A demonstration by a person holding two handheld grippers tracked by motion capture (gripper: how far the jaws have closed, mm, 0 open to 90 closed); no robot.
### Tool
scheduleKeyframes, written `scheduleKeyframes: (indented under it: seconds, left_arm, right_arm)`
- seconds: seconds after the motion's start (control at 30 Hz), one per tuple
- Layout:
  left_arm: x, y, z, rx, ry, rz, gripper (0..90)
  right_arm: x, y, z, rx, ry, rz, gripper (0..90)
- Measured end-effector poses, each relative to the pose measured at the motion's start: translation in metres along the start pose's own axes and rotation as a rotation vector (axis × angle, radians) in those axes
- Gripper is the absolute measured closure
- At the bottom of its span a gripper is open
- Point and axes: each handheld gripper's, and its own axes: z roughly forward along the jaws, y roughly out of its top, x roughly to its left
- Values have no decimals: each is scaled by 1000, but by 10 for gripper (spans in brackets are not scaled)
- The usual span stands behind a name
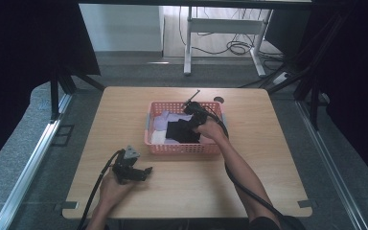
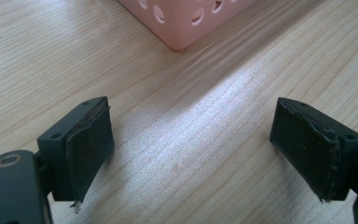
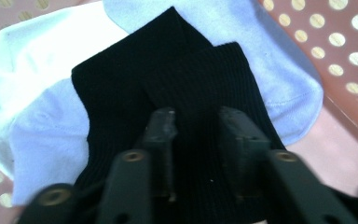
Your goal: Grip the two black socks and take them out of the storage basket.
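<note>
Pink basket (image 1: 182,147) high up; close up, right claw (image 3: 196,122) around black socks (image 3: 135,88)

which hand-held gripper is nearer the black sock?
Right. The right hand-held gripper is down in the pink basket, jaws straddling the black sock. The left hand-held gripper sits on the table outside the basket, jaws open.

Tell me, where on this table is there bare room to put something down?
The wooden table is bare right of the pink basket, along its far edge behind the basket, and at the left beyond the left gripper. The basket itself is crowded: black socks lie over pale socks, with the right gripper on them.
</note>
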Motion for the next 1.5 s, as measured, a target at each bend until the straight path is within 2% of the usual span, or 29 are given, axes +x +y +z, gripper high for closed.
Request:
scheduleKeyframes:
  seconds: [0.03,0.13,0.3,0.33,0.53,0.57,0.6,1.1,1.5]
  left_arm:
    - [0,0,0,0,0,0,128]
    - [0,0,0,0,0,0,128]
    - [0,0,0,-1,0,-1,128]
    - [0,0,0,0,0,0,128]
    - [0,0,0,0,1,-1,128]
    - [0,0,0,0,1,-1,128]
    - [0,0,0,-1,0,0,128]
    - [0,0,0,-5,1,-2,128]
    - [0,0,0,1,1,1,128]
  right_arm:
    - [0,0,1,6,7,-5,813]
    - [0,0,-2,-2,-6,-7,846]
    - [-1,1,-16,-27,-10,-4,848]
    - [-2,3,-26,-46,-10,2,848]
    - [-1,7,-52,-87,-14,2,846]
    - [-1,7,-52,-87,-14,2,846]
    - [-1,9,-62,-101,-15,-7,846]
    - [4,21,-129,-185,-25,-17,845]
    - [-1,22,-176,-228,-68,-7,846]
